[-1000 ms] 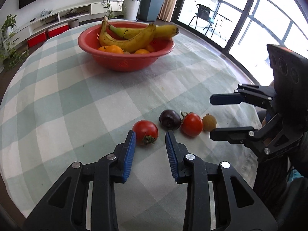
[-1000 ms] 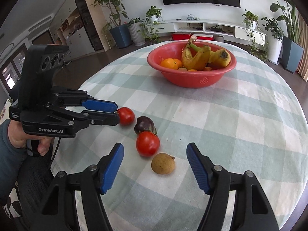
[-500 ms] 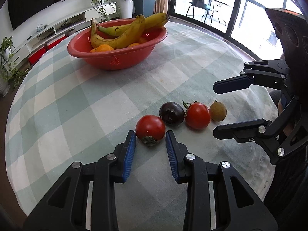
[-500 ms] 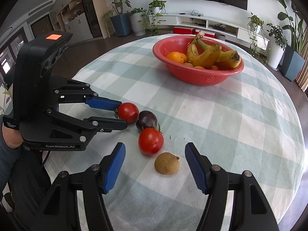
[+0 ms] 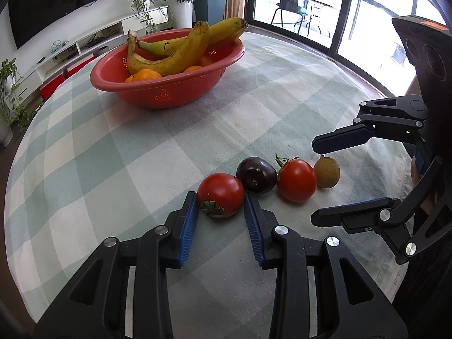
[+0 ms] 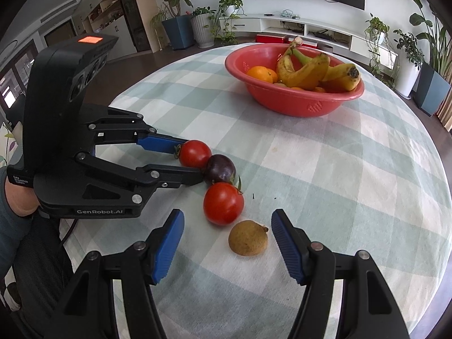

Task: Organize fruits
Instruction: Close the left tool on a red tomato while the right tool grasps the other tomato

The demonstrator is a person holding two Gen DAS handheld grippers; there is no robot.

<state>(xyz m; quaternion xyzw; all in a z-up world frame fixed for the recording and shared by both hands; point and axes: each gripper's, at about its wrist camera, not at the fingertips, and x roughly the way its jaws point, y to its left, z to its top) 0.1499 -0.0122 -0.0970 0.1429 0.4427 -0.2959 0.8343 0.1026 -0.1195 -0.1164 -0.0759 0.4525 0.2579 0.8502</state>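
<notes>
Four fruits lie in a row on the checked tablecloth: a red tomato (image 5: 221, 195), a dark purple plum (image 5: 256, 174), a second red tomato (image 5: 296, 180) and a small brown fruit (image 5: 326, 171). My left gripper (image 5: 220, 202) is open with its blue pads on either side of the first tomato (image 6: 195, 153), close to it. My right gripper (image 6: 226, 226) is open wide, its tips around the brown fruit (image 6: 248, 241) and beside the second tomato (image 6: 223, 203). The red bowl (image 5: 169, 96) holds bananas (image 5: 175, 53) and oranges (image 5: 147, 75).
The round table's edge (image 6: 440, 169) curves close on the right. The bowl (image 6: 293, 104) stands at the far side of the table. Beyond are plants, a TV shelf and glass doors.
My left gripper has moved forward, so the first tomato now sits between its pads. My right gripper has come nearer to the brown fruit. The fruits have not moved.
</notes>
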